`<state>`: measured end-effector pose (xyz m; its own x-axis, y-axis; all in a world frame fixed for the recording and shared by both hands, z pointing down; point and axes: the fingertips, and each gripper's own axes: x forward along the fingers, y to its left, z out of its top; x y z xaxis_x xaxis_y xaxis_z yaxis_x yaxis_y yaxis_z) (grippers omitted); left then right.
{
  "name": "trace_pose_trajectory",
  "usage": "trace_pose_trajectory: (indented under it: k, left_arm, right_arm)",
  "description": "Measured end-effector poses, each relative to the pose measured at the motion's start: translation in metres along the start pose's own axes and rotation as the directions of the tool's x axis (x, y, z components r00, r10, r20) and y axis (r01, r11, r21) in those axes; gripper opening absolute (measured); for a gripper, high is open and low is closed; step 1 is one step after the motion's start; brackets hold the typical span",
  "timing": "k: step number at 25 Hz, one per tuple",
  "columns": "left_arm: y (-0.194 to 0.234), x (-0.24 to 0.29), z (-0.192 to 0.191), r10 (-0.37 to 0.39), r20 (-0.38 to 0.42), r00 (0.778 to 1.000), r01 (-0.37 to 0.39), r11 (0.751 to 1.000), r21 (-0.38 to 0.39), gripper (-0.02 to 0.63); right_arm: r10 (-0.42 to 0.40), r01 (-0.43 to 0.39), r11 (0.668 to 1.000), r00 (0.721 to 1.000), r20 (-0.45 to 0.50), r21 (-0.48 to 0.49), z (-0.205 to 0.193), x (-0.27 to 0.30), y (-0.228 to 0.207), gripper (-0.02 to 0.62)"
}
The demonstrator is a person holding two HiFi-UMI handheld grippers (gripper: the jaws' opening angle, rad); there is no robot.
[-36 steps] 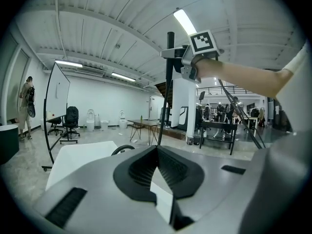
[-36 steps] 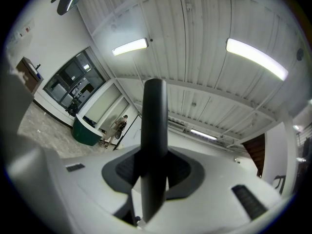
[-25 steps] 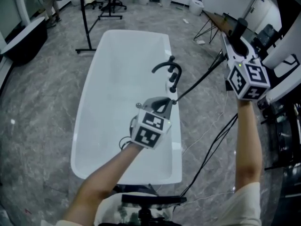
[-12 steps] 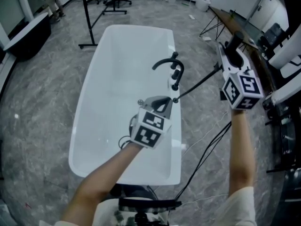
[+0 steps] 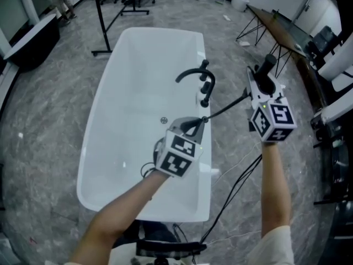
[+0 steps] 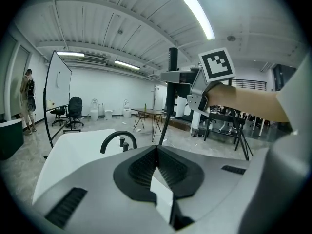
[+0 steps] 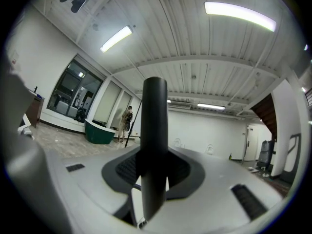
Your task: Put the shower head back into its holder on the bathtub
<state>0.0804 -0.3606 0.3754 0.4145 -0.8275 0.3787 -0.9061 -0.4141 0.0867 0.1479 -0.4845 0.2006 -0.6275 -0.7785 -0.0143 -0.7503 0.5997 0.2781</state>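
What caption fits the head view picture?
Right gripper clamps the black shower head beside the white bathtub, its hose trailing to the rim.

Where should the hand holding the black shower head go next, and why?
Probably across and down toward the black fittings on the bathtub rim. The right gripper is clamped on the shower head, which sits out beside the tub, over the floor, with its hose running to that rim. The holder looks to be among those fittings, though I can't pick it out exactly.
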Motion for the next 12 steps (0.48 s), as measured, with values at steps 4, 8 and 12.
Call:
trace_pose_trajectory:
  k: [4,8,12]
  left_arm:
    - [0.002,0.013,-0.012,0.001,-0.02,1.0,-0.001,1.0,0.017,0.008]
    - [0.009,0.019,-0.025,0.008,-0.031,0.999,-0.008,1.0,0.017,0.008]
    - [0.02,0.027,-0.042,0.028,-0.039,0.999,-0.029,1.0,-0.01,0.008]
  right_arm:
    - [0.012,-0.011,0.998,1.0,-0.014,0.055,-0.034,0.004,0.005,0.118]
    - [0.017,-0.014,0.995,0.999,-0.035,0.098,-0.068,0.006,0.013,0.117]
    - [0.029,-0.021,0.992,0.998,-0.061,0.125,-0.1,0.012,0.019,0.115]
